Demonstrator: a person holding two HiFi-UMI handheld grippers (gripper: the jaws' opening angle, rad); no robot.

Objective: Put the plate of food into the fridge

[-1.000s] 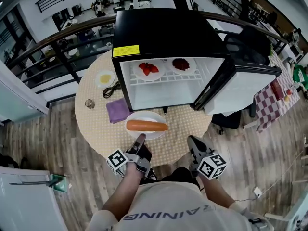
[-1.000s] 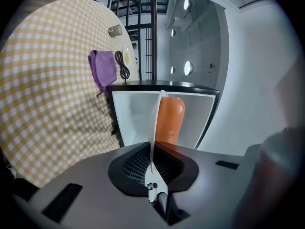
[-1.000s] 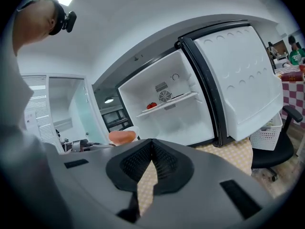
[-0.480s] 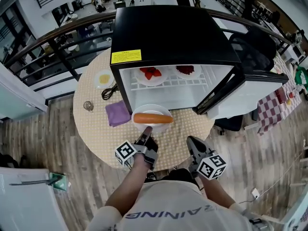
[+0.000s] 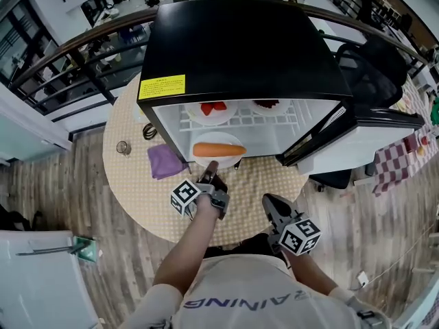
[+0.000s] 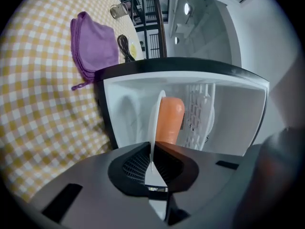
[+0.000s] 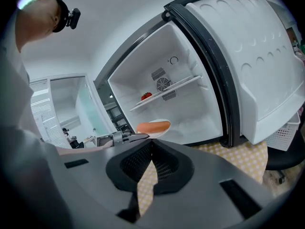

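A white plate [image 5: 218, 157] carrying an orange sausage [image 5: 219, 149] hangs at the mouth of the lower compartment of the black mini fridge [image 5: 240, 40]. My left gripper [image 5: 211, 167] is shut on the plate's near rim. In the left gripper view the plate [image 6: 155, 123] shows edge-on with the sausage [image 6: 170, 120] beside it, and the left gripper [image 6: 153, 168] pinches the rim. My right gripper [image 5: 269, 202] hovers at the table's near edge, shut and holding nothing. In the right gripper view the right gripper [image 7: 145, 168] points toward the plate [image 7: 164, 131] and the open fridge.
The fridge door [image 5: 357, 139] swings open to the right. The wire shelf above holds a plate of strawberries [image 5: 211, 108] and a plate of dark food [image 5: 266, 105]. A purple cloth [image 5: 164, 161], a glass [image 5: 123, 147] and a black cable [image 5: 149, 130] lie left of the fridge.
My left gripper has carried the plate with the sausage forward, from above the near part of the table to the fridge's lower opening. The right gripper has hardly moved.
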